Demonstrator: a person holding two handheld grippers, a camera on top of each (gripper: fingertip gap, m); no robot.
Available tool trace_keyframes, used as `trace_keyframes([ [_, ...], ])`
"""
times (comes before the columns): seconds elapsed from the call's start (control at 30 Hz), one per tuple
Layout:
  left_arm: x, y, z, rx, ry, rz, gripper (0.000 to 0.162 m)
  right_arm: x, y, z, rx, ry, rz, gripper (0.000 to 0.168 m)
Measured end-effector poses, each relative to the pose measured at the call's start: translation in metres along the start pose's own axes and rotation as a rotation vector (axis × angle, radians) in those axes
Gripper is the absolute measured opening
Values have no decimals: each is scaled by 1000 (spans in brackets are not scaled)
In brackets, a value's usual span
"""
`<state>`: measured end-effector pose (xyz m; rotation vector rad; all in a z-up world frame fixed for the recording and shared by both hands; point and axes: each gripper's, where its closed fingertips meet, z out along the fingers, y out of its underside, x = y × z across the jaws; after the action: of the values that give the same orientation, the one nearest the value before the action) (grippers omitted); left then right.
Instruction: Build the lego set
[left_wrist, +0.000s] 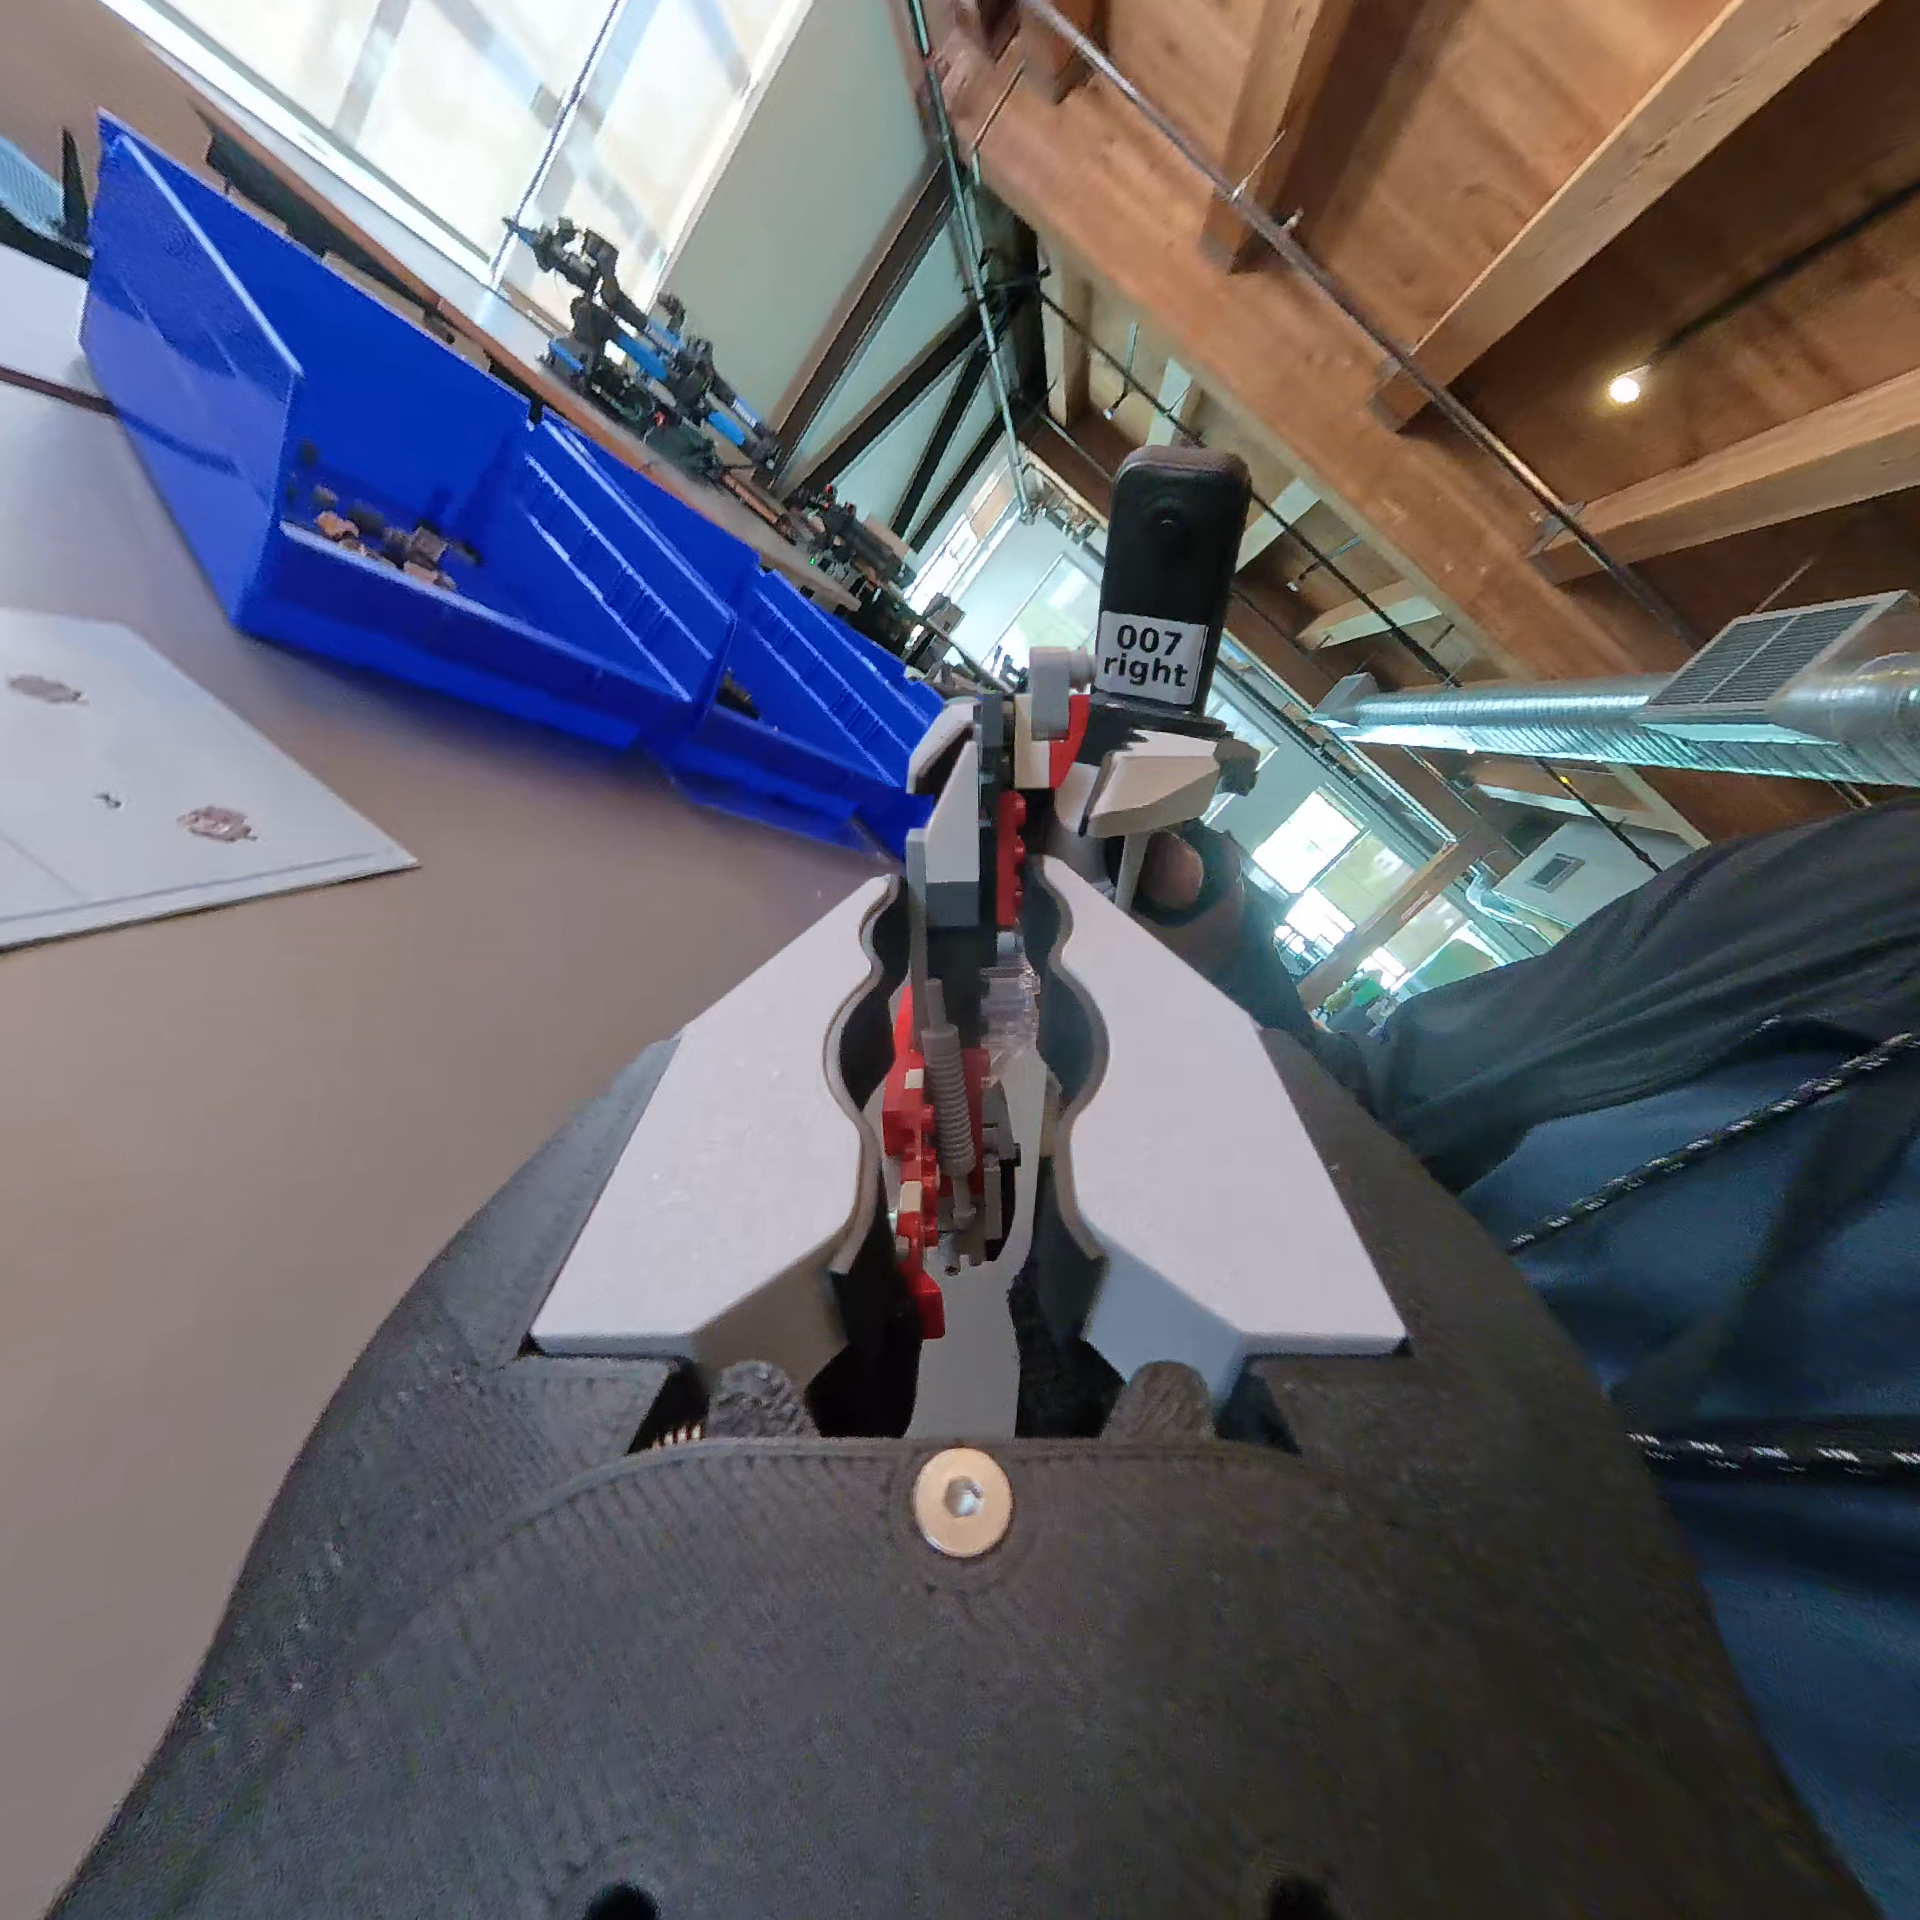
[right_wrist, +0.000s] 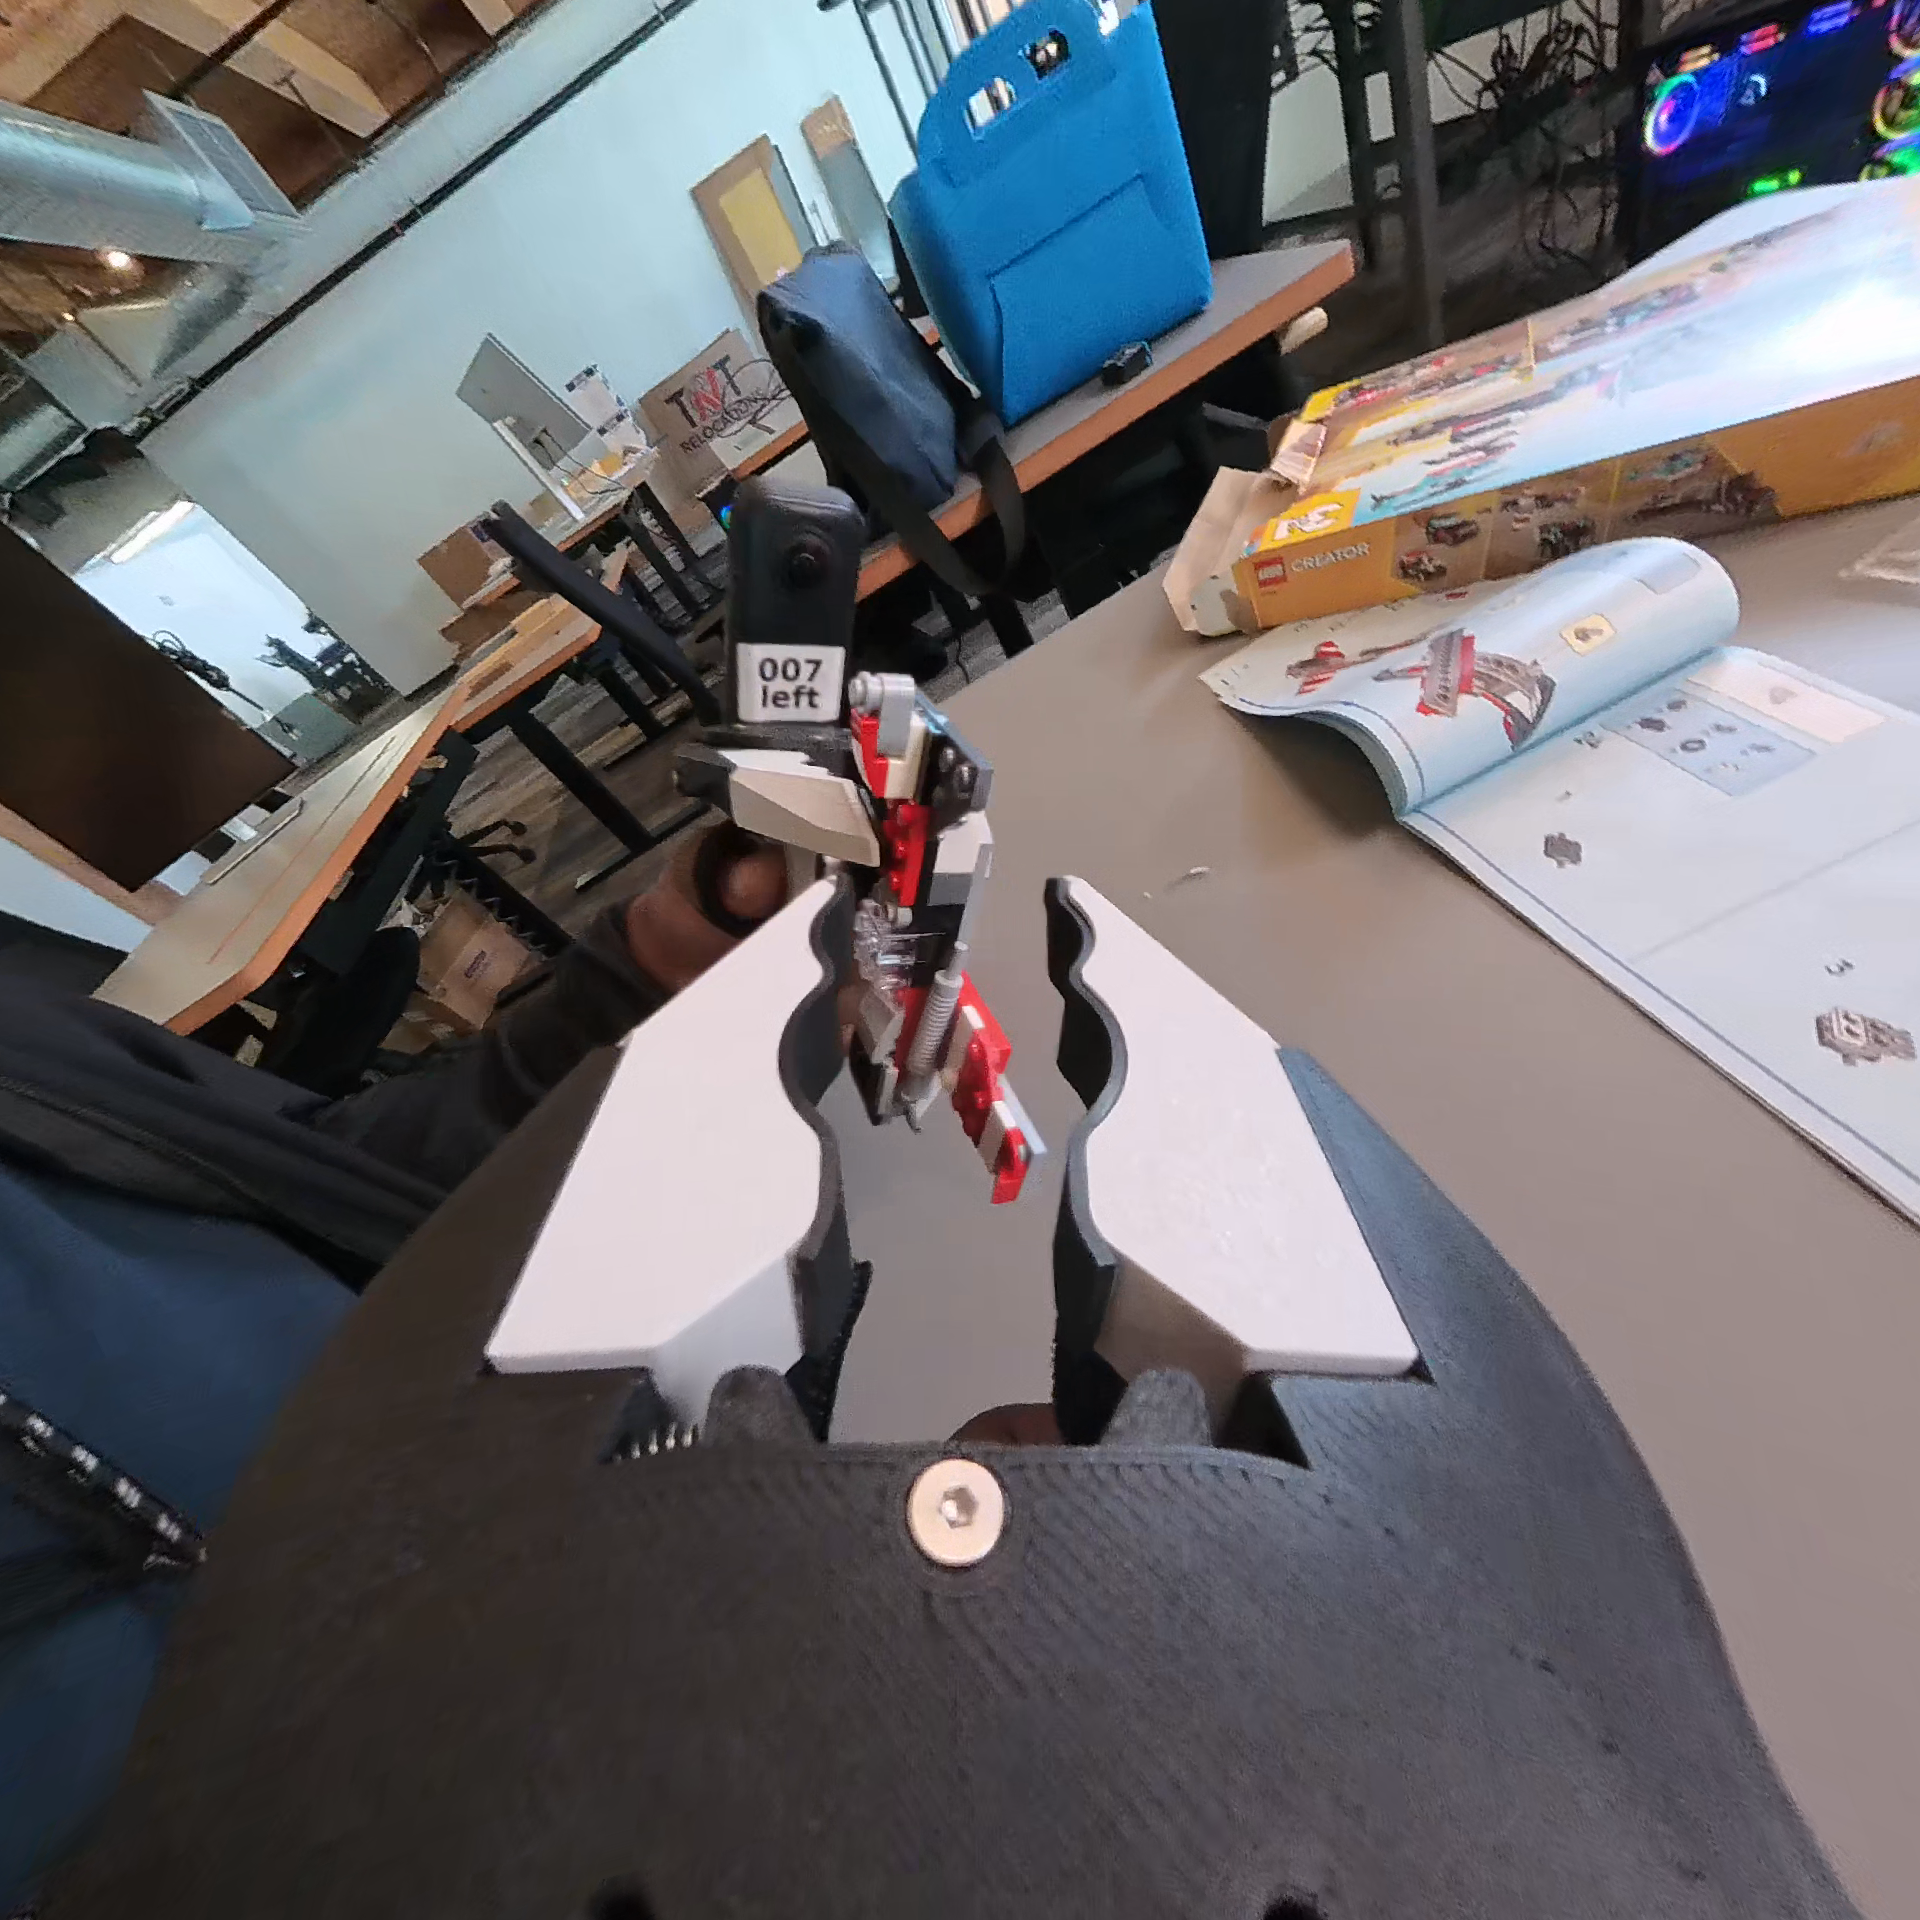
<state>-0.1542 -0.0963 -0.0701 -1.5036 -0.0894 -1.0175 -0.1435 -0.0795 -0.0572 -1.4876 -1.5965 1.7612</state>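
**Operator:** Holding the model (left_wrist: 961, 1049) was the left gripper's (left_wrist: 971, 914) job at that point. Its jaws were closed on the red, white and grey build, which stood up between them in mid-air above the table (left_wrist: 312, 1091).

**Colleague:** And the right gripper (right_wrist: 940, 914)?

**Operator:** Its jaws stood open around the near end of the model, one finger (right_wrist: 717, 1081) just beside the clear bricks. I couldn't tell whether it touched them.

**Colleague:** What worried you?

**Operator:** The far top of the model stuck out well past the grip, so I judged that a sideways shove from the right could have snapped sections apart. The thin grey spring piece (right_wrist: 935, 1013) sat exposed between the open fingers, and closing there might have popped it off.

**Colleague:** Anything nearby?

**Operator:** The booklet (right_wrist: 1621, 790) and box (right_wrist: 1558, 447) lay to the right, the blue bins (left_wrist: 436, 540) far left.
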Motion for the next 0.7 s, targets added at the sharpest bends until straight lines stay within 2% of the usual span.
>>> trace_keyframes([
  [0.2,-18,12,-1,-66,-85,-9,21,24,18,1,-31,33,39,43],
  [0.4,-39,23,1,-126,-160,-46,21,43,32,4,-18,-1,92,45],
  [0.7,-68,49,7,-234,-229,-167,21,82,34,1,-19,-13,111,50],
])
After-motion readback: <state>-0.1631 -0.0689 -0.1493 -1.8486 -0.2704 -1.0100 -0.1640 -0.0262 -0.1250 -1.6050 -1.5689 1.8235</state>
